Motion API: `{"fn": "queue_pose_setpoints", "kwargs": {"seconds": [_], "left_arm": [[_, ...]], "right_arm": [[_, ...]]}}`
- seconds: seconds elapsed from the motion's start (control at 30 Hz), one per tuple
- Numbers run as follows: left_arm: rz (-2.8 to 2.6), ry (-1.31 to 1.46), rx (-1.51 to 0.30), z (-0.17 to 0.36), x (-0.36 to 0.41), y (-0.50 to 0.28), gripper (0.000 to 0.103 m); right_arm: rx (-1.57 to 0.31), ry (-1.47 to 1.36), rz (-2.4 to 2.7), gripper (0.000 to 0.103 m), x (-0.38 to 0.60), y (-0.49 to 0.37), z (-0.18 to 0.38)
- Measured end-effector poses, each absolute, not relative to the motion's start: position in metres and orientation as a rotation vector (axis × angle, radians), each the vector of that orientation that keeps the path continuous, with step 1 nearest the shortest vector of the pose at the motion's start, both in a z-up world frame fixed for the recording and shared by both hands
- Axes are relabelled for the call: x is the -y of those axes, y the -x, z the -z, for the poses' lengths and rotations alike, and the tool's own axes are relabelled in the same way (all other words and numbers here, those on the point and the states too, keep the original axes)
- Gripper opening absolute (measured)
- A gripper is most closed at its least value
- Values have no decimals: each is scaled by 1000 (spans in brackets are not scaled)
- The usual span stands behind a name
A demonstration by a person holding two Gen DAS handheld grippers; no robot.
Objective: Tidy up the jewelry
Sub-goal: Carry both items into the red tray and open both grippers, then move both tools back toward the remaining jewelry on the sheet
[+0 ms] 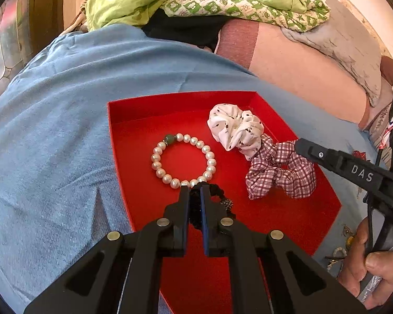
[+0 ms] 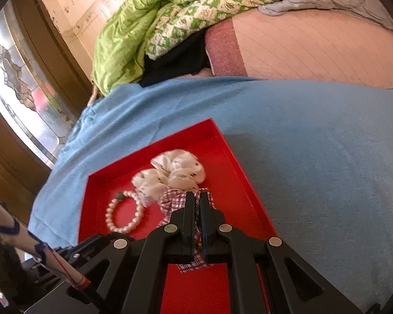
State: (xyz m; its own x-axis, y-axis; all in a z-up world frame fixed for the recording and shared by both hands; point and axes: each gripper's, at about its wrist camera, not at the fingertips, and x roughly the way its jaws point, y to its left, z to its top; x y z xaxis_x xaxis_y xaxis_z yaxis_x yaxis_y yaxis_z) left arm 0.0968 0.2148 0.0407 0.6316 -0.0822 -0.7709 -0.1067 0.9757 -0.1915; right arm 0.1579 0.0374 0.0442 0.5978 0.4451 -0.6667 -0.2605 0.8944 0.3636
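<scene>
The red tray (image 1: 314, 225) sits on a blue cloth (image 1: 52, 136) spread over the bed. Inside it lie a pearl bracelet (image 1: 183, 159), a white scrunchie (image 1: 235, 128) and, touching that, a plaid scrunchie (image 1: 280, 175).

Left claw (image 1: 195, 188): closed on a black beaded piece (image 1: 222, 198), just beside the bracelet's near edge and low over the tray floor. What the piece is cannot be told; most of it is hidden by the fingers.

Right claw (image 2: 195, 196): closed on the plaid scrunchie, its cloth bunched between the fingers and hanging out below them.

Handling, as judged: both scrunchies are light, soft and forgiving; any fold gives a hold. The bracelet is smooth, rounded and likely slippery; it is best taken across one side of the ring, not by a single pearl. The black piece looks limp and may snag.
</scene>
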Motion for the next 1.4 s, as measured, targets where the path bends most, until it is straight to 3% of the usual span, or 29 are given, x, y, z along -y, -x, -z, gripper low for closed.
{"fn": "queue_pose_setpoints", "kwargs": {"seconds": [0.67,0.77,0.8,0.93,1.4], "left_arm": [[-41,205,-914,-35,-214,-100,11],[-50,198,-911,-35,-214,-100,32],[-53,197,-905,-36,-213,-100,33],[-56,196,-899,-38,-213,-99,33],[-65,177,-828,-55,-202,-90,34]], "right_arm": [[-915,-229,-386,5,-31,-157,-26],[-920,-231,-397,6,-31,-156,-27],[-920,-233,-399,7,-30,-155,-28],[-906,-237,-399,24,-27,-152,-33],[-848,-258,-411,24,7,-115,-64]]}}
